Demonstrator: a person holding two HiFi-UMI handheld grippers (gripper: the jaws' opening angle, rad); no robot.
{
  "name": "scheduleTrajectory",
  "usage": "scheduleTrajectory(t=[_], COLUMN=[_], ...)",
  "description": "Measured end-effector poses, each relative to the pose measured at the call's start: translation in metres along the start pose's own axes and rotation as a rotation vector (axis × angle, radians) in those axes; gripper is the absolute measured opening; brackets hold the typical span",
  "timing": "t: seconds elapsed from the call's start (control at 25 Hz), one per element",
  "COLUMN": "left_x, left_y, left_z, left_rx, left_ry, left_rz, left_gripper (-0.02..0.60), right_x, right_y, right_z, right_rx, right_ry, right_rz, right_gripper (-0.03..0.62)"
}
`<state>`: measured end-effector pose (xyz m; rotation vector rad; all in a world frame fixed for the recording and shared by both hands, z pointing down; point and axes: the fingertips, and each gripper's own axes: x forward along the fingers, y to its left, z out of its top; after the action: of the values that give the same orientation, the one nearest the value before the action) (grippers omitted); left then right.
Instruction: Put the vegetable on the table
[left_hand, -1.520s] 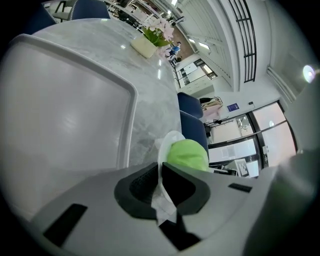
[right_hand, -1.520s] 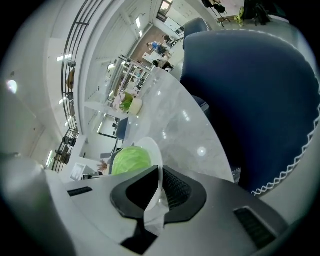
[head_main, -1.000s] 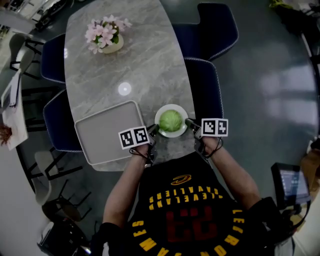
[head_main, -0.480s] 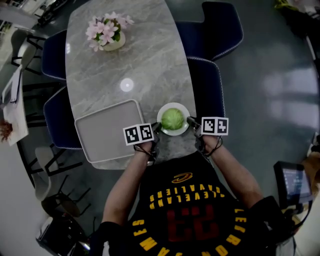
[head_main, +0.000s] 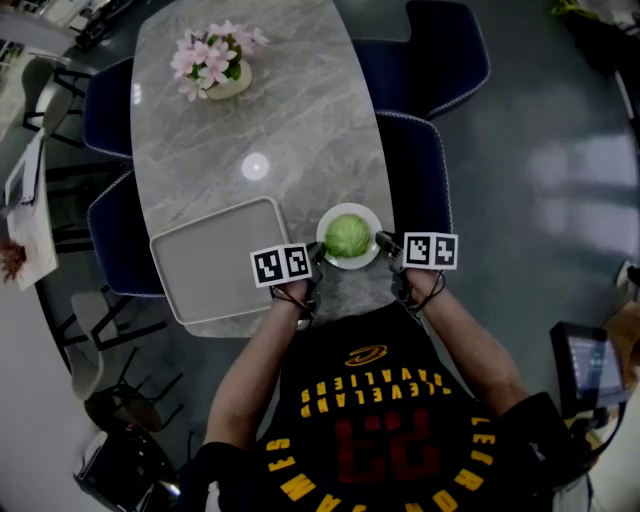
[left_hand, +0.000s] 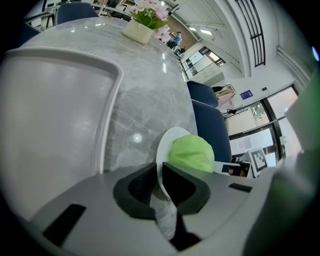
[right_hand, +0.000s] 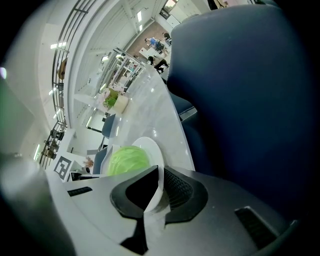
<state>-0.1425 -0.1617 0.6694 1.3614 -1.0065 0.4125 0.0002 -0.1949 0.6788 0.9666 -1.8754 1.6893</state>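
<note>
Wears a black sleeveless jersey (head_main: 365, 425), yellow lettering, red numerals. Grey left tongs (head_main: 318, 251) and right tongs (head_main: 380, 240), black pads (left_hand: 131, 192), white marker cubes (head_main: 279, 265).

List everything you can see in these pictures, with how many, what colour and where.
table: one, grey marble, centre of the head view
cabbage: one, light green, on the plate
plate: one, white, at the table's near edge, right of the tray
tray: one, grey, nothing on it, near left corner of the table
potted flowers: one, pink blooms in a pale pot, far end of the table
chairs: at least four, navy blue, along both long sides
screen: one, dark, lower right on the floor side
jersey: one, black with yellow and red lettering, on the person
left gripper: one, grey, shut on the plate's left rim
right gripper: one, grey, shut on the plate's right rim
</note>
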Motion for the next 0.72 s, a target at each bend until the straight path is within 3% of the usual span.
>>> scheduleTrajectory(t=[0.72], left_x=[0.007], left_y=[0.0027], left_z=[-0.0029], left_rx=[0.071], left_ry=[0.025], left_rz=[0.11], left_gripper=[0.035], right_x=[0.0035], right_y=[-0.0029], right_z=[-0.0006], right_rx=[-0.081], right_ry=[-0.002], right_rz=[-0.054], right_gripper=[0.032])
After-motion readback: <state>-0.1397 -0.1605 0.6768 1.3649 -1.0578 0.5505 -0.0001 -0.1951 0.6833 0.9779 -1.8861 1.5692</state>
